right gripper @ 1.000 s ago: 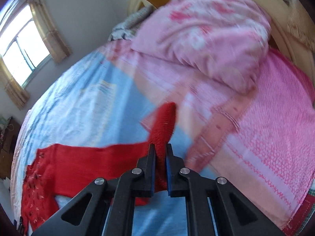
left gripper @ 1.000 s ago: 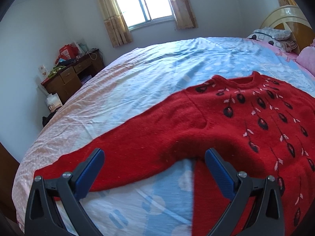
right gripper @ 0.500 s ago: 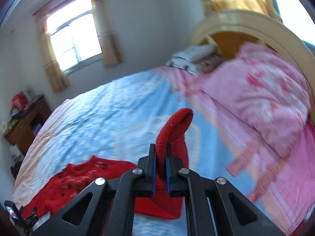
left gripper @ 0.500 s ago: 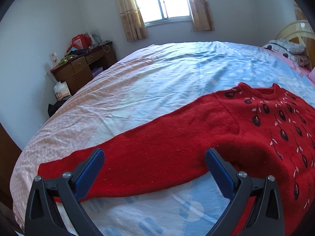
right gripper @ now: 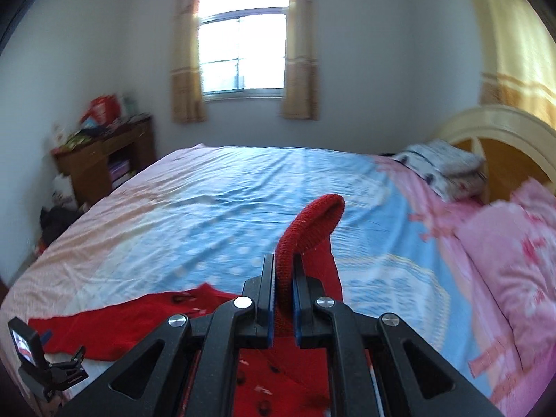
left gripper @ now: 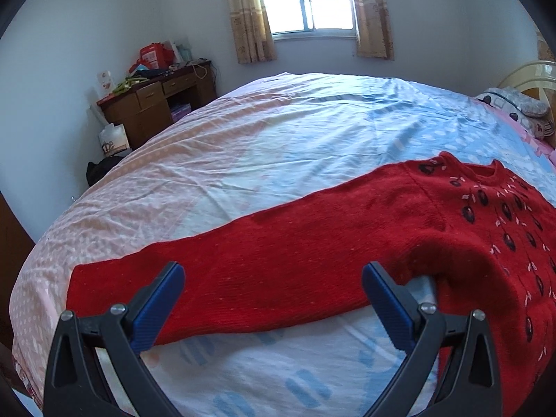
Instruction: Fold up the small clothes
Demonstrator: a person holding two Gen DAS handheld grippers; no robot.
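Observation:
A small red sweater [left gripper: 434,229] with dark bud patterns lies flat on the bed. Its left sleeve [left gripper: 243,278] stretches out toward the bed's left edge. My left gripper [left gripper: 272,299] is open, its blue pads over that sleeve and apart from it. My right gripper [right gripper: 282,299] is shut on the cuff of the other red sleeve [right gripper: 312,229] and holds it up above the sweater's body [right gripper: 278,375]. The left gripper [right gripper: 55,368] shows small at the lower left of the right wrist view.
The bed has a blue and pink sheet [left gripper: 278,146]. A pink quilt [right gripper: 504,260] and a folded pillow [right gripper: 448,170] lie by the headboard [right gripper: 504,139]. A cluttered wooden desk [left gripper: 153,104] stands at the left wall under a window [left gripper: 305,0].
My right gripper has swung the held sleeve from the pillow side toward the sweater's body. My left gripper has shifted left along the flat sleeve toward its cuff, still open.

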